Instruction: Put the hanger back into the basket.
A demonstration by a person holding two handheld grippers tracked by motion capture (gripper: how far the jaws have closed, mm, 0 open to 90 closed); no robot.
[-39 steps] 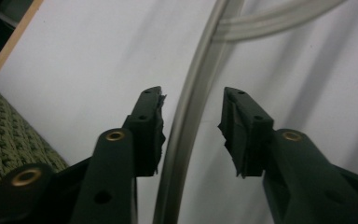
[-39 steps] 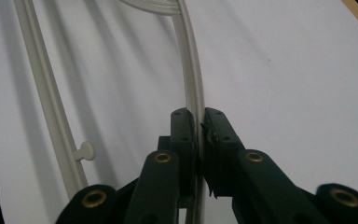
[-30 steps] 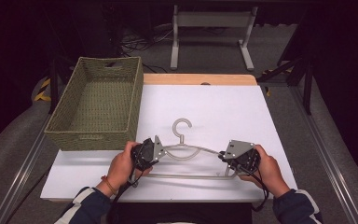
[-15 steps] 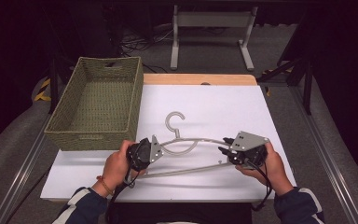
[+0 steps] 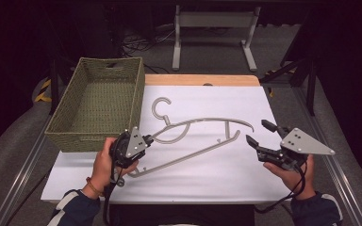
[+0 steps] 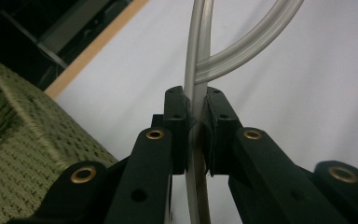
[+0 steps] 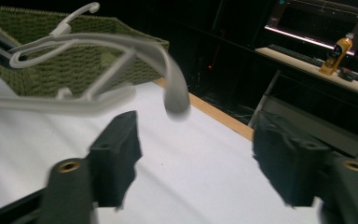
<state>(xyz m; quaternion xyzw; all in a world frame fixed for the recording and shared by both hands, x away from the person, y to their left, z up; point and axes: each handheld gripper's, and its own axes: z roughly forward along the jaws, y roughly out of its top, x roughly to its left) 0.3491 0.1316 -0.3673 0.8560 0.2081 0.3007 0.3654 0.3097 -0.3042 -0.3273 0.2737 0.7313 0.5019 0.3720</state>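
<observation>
- Grey plastic hanger sits over the white worktop, hook toward the woven basket.
- Left tongs pinch its end (jaws closed on it).
- Right tongs gape wide, empty, just beside its far end.

Setting: lab or studio recording space, dark surroundings. Evidence: white-topped table with a wooden far edge, flanked by metal rails; grey carpeted floor; metal stand frame behind, cables on the floor; yellow-black hazard tape at left; side bench with a keyboard, lit screens and an orange bottle.
</observation>
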